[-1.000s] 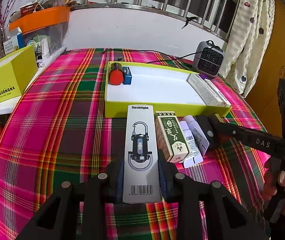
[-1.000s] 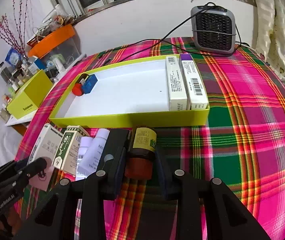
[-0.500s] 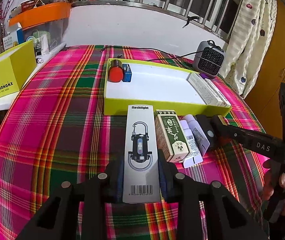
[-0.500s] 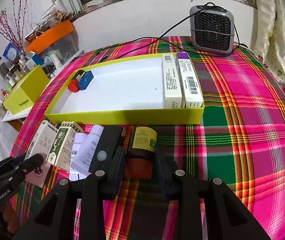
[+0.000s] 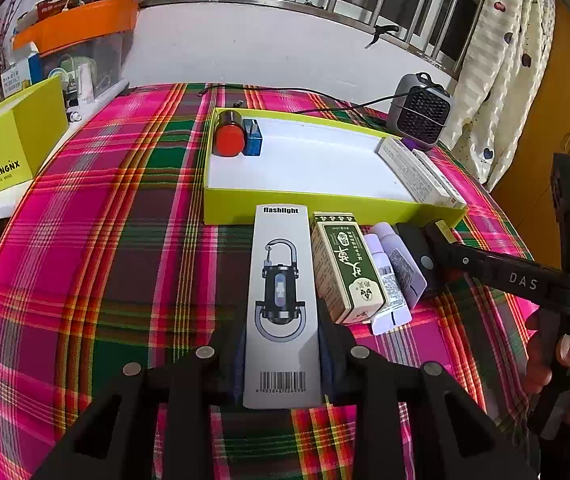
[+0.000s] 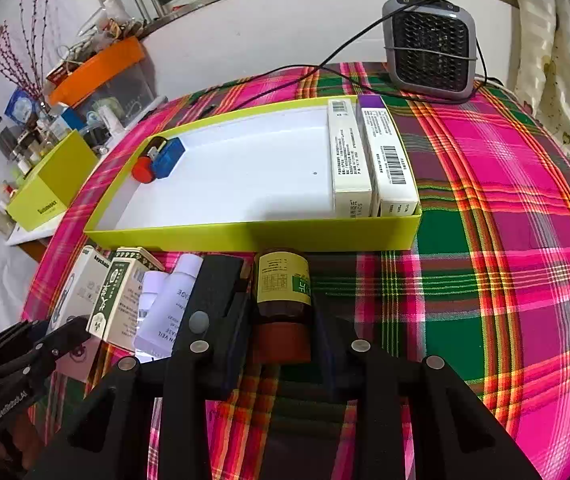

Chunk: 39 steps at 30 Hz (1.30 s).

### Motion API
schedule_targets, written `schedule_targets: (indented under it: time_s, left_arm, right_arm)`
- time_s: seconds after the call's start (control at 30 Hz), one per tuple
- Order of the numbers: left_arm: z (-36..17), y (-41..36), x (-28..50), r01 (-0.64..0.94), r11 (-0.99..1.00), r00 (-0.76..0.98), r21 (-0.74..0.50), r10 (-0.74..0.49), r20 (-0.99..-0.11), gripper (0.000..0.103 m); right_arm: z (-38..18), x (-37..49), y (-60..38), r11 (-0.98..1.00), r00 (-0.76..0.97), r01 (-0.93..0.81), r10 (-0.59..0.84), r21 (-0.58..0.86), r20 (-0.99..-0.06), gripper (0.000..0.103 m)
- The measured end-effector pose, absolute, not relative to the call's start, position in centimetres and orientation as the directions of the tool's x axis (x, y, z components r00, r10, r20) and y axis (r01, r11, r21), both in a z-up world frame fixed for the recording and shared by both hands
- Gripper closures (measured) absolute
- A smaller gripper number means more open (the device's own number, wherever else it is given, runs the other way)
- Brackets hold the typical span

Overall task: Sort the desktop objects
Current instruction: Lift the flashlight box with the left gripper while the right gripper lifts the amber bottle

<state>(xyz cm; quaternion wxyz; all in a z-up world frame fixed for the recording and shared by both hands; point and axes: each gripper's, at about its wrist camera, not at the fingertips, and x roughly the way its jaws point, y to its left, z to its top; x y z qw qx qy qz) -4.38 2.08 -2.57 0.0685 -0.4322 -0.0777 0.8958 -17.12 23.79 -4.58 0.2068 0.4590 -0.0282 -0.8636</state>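
Observation:
My left gripper [image 5: 283, 340] is shut on a long white flashlight box [image 5: 281, 300] that points at the yellow-green tray [image 5: 325, 204]. Beside the box lie a green-and-cream carton [image 5: 345, 268], white tubes [image 5: 385, 276] and a black case [image 5: 417, 256]. My right gripper [image 6: 283, 320] is shut on a brown bottle with a yellow label [image 6: 283, 288], just short of the tray's front wall [image 6: 253, 236]. The tray holds a red-capped cylinder [image 6: 143, 170] with a blue block [image 6: 167, 156] at its left end. Two long white boxes [image 6: 351, 164] lie at its right end.
A grey fan heater [image 6: 431, 48] with a black cable stands behind the tray. A yellow box [image 5: 9, 152] and an orange bin [image 5: 81, 28] sit on a side shelf at the left. A person's hand [image 5: 557, 356] holds the right gripper's handle. The plaid table drops off on the right.
Both wrist views have shifted slightly while the flashlight box and the bottle stay fixed between their fingers. The black case now sits a little further left of the bottle.

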Motion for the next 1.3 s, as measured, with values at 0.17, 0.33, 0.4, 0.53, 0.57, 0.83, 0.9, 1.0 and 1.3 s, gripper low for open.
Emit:
schedule_targets:
  time_s: [0.17, 0.33, 0.4, 0.53, 0.57, 0.83, 0.9, 1.0, 1.3]
  left_arm:
    - [-2.0, 1.8, -4.1, -0.055, -0.978, -0.632, -0.202, 0.191, -0.751, 0.073]
    - [-1.0, 1.8, -3.7, -0.063, -0.977, -0.649, -0.204, 0.196, -0.735, 0.073]
    - [-0.6, 1.9, -3.5, -0.067, -0.976, -0.655, -0.208, 0.2, -0.728, 0.073]
    - [0.2, 2.2, -3.5, -0.078, -0.974, -0.665, -0.213, 0.21, -0.717, 0.073]
    - [0.4, 2.3, -3.6, -0.083, -0.973, -0.667, -0.213, 0.213, -0.714, 0.073]
    - [1.7, 3.6, -5.0, -0.113, -0.969, -0.674, -0.22, 0.238, -0.699, 0.073]
    - [2.1, 4.0, -5.5, -0.121, -0.967, -0.676, -0.224, 0.246, -0.695, 0.073]
    - [2.6, 4.7, -6.4, -0.133, -0.965, -0.678, -0.227, 0.256, -0.689, 0.073]
    - [3.1, 6.9, -10.1, -0.16, -0.952, -0.668, -0.262, 0.3, -0.681, 0.073]
  right_arm:
    - [-3.9, -16.5, 24.2, -0.909, -0.512, 0.335, -0.395, 0.246, -0.763, 0.071]
    - [-2.8, -15.7, 24.7, -0.904, -0.531, 0.341, -0.412, 0.259, -0.74, 0.071]
    - [-2.5, -15.4, 24.8, -0.901, -0.536, 0.346, -0.419, 0.263, -0.733, 0.071]
    - [-1.9, -14.9, 25.1, -0.896, -0.545, 0.353, -0.432, 0.271, -0.719, 0.071]
    - [-1.7, -14.8, 25.2, -0.895, -0.549, 0.353, -0.434, 0.273, -0.714, 0.071]
    - [-0.8, -15.0, 26.2, -0.896, -0.572, 0.343, -0.436, 0.28, -0.694, 0.071]
    - [-0.8, -15.2, 26.5, -0.898, -0.575, 0.338, -0.434, 0.281, -0.694, 0.071]
    - [-0.8, -15.5, 27.1, -0.901, -0.581, 0.327, -0.429, 0.284, -0.692, 0.071]
    - [-0.6, -16.5, 28.8, -0.913, -0.601, 0.296, -0.407, 0.282, -0.687, 0.071]
